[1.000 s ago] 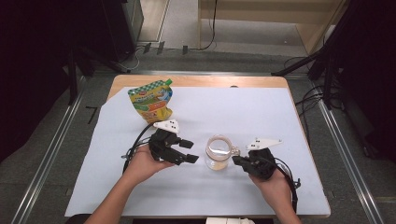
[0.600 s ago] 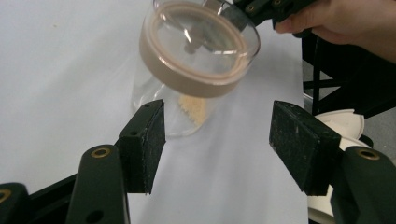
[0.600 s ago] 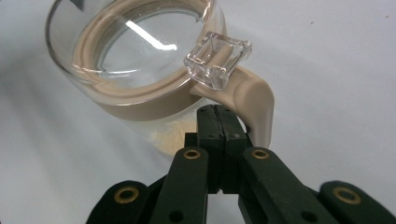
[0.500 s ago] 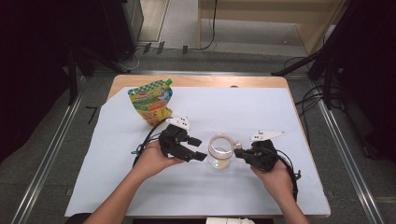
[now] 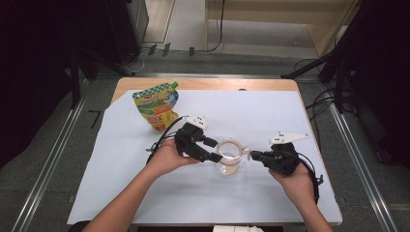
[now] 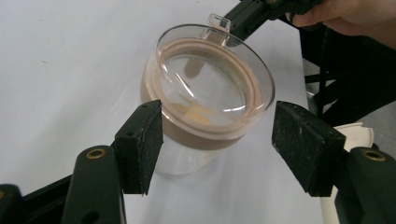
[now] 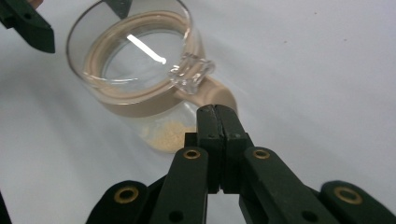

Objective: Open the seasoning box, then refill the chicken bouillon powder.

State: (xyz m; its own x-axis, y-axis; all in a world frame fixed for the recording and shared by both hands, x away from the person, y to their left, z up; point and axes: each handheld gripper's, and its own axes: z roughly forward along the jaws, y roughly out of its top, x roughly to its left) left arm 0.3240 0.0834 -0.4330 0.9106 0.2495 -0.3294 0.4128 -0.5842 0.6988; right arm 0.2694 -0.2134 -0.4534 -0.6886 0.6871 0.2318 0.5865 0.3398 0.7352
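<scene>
Figure: clear glass jar [image 5: 228, 158] with a tan sealing ring and glass lid, standing upright on the white table sheet [image 5: 121, 193], taken as landmark. My left gripper [image 5: 211, 151] sits just left of the jar, its jaws spread wide on either side of the lid; they have just been opening, and in the left gripper view the jar [image 6: 205, 93] stands between the pads, the left pad close against the tan band, the right pad [image 6: 303, 144] clear of the glass. My right gripper [image 5: 255, 155] lies just right of the jar, jaws pressed together with nothing between them; in the right gripper view its tip [image 7: 217, 122] sits just below the jar's clear lid tab [image 7: 191, 72] and against the tan loop beneath it, though whether it touches cannot be made out. A little pale yellow powder [image 7: 166, 136] rests on the jar's bottom, partly hidden by the tan band. The lower jar wall is cut off behind my left jaw. A green and yellow spouted pouch [image 5: 157, 105] lies well beyond the jar to the left; its print is too small to read. Against the frame a second earlier, the jar and both grippers stand farther from me, and the pouch is unmoved
</scene>
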